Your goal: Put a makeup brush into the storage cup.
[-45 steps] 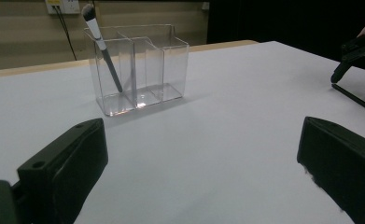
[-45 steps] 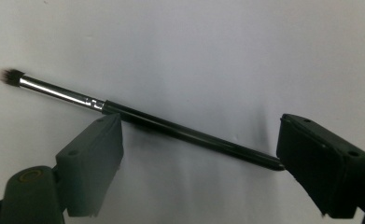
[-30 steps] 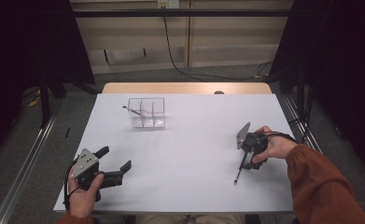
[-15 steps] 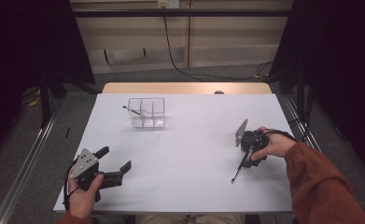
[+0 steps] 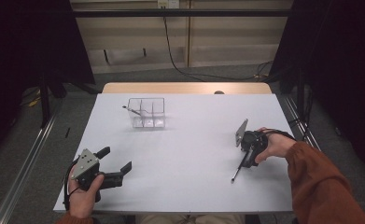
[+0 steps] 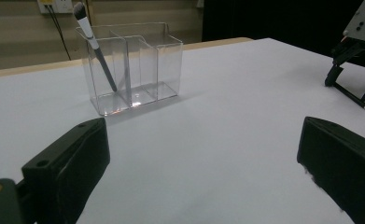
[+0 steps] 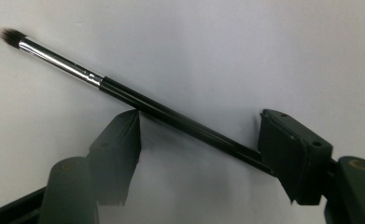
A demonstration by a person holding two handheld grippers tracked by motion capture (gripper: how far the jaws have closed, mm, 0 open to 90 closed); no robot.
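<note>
While my right hand-held gripper [image 5: 243, 160] sits low over the right side of the bench [image 5: 189, 154], its jaws stand apart on either side of a brush [image 7: 138, 100]. In the right gripper view the brush lies flat on the white surface and runs diagonally between the jaws. Its dark bristles and silver ferrule point to the upper left, and its black handle passes close against the right jaw; I cannot tell whether either jaw touches it. In the high view the brush tip extends out past the gripper toward me.

My left hand-held gripper [image 5: 115, 161] rests near the front left corner of the bench, jaws wide apart with nothing between them.

A clear organiser [image 6: 131, 65] with three compartments stands at the far left-centre of the bench, well apart from both grippers. A second brush [image 6: 95, 46] leans in its leftmost compartment, bristles up, as seen in the left gripper view.
</note>
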